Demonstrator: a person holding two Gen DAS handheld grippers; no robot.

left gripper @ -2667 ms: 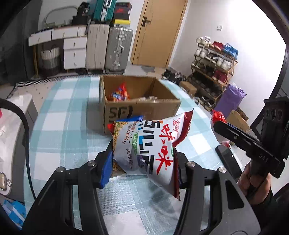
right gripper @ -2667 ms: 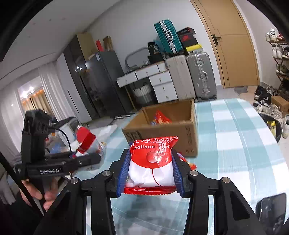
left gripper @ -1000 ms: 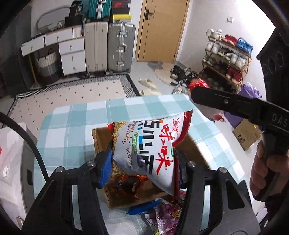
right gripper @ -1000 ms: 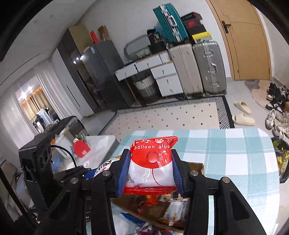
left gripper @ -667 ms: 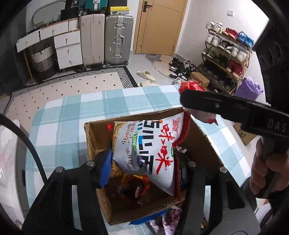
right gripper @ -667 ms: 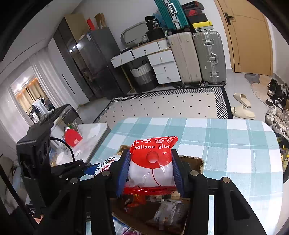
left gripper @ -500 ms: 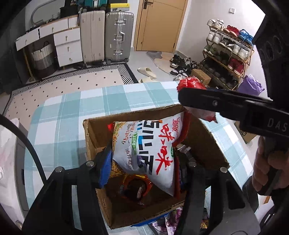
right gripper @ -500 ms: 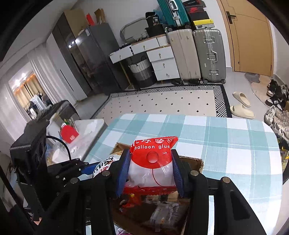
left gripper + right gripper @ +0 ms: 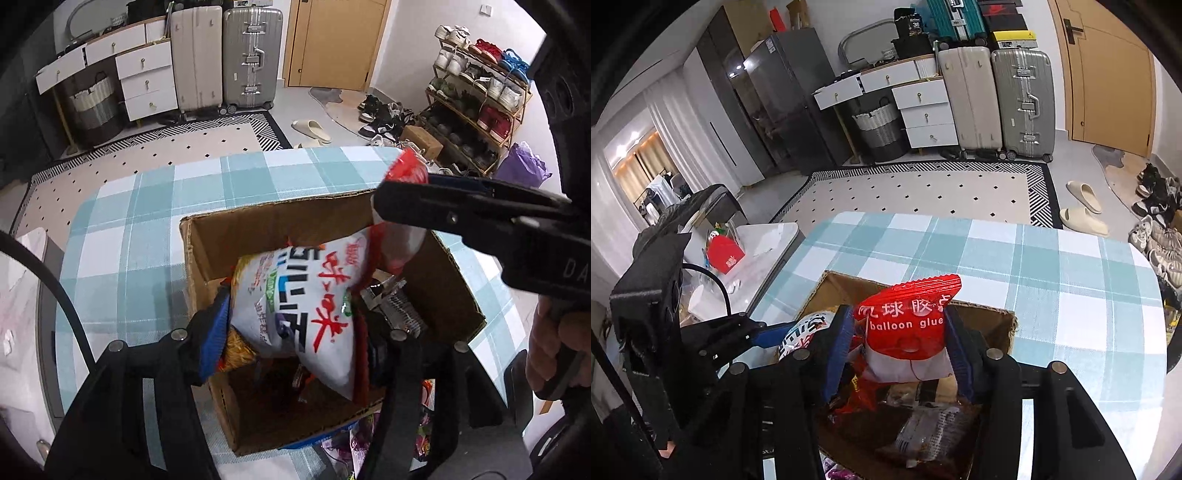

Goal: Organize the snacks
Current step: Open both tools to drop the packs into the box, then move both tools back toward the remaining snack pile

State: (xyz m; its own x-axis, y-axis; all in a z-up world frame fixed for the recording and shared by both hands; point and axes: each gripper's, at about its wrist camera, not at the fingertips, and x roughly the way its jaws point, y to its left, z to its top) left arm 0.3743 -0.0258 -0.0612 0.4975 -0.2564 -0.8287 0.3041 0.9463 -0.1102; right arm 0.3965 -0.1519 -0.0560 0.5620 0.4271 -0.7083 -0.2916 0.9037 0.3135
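The left gripper (image 9: pixel 291 332) fingers have just been opening; the white noodle bag (image 9: pixel 299 295) is between them, tilted, with a visible gap at the right finger, so it is judged released. The right gripper (image 9: pixel 897 347) fingers have likewise just been opening around the red balloon glue packet (image 9: pixel 908 325), which sits loose and lower between the blue pads than half a second ago. Both items are now inside the mouth of the cardboard box (image 9: pixel 266 225); earlier they were held above it. Both grippers are pitched downward over the box on the checked counter (image 9: pixel 129 229). A hand (image 9: pixel 554 350) is seen gripping the right tool's handle.
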